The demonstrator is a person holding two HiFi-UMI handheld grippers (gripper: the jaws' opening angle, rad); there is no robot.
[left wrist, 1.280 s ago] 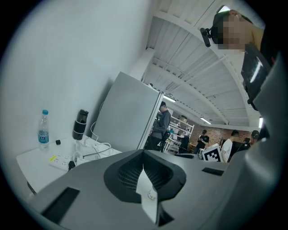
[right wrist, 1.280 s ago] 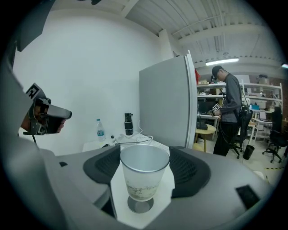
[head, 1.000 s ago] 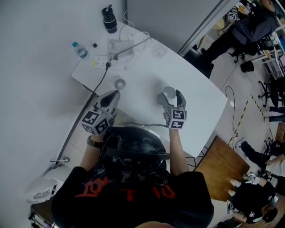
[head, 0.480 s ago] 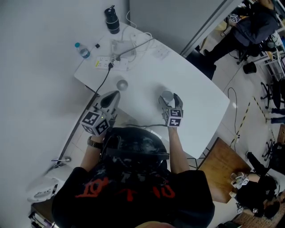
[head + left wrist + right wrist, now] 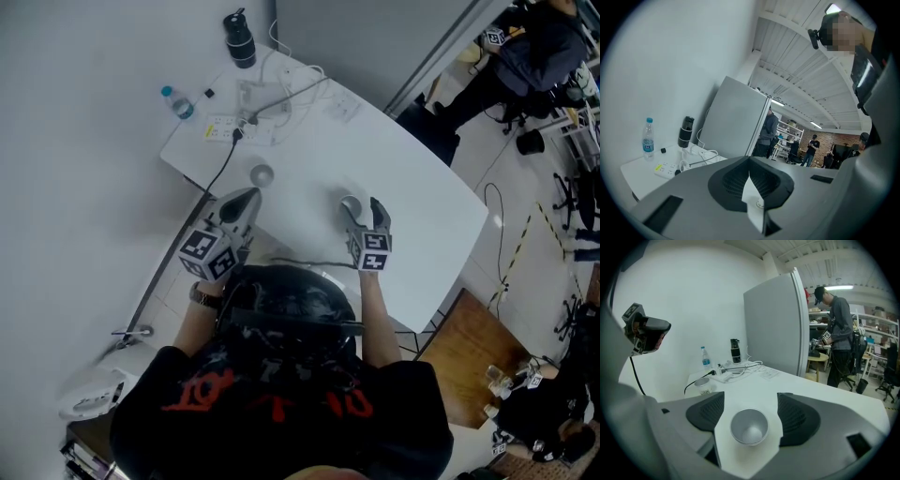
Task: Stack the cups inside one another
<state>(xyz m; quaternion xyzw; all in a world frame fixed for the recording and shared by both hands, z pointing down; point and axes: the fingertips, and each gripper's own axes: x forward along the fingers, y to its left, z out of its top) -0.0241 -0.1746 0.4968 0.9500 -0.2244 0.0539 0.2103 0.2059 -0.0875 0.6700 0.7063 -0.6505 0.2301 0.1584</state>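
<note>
Cups first: the silver cup (image 5: 749, 426) looks like thin metal, so probably light, stiff and slick-sided. I'd pinch it across the wall just under the rim. Closest in, the left hand-held gripper (image 5: 246, 199) has its jaws pressed together on nothing. The right hand-held gripper (image 5: 750, 401) is spread wide, with that cup standing upright between the pads, neither pad touching it. The second cup (image 5: 262, 174) sits farther back on the desk (image 5: 412, 187), about 10 o'clock from the first.

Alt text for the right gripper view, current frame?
The right gripper, jaws open, straddles an upright silver cup on the white table, pads clear of it. A second cup stands farther back at left, a water bottle and dark flask beyond it.
</note>
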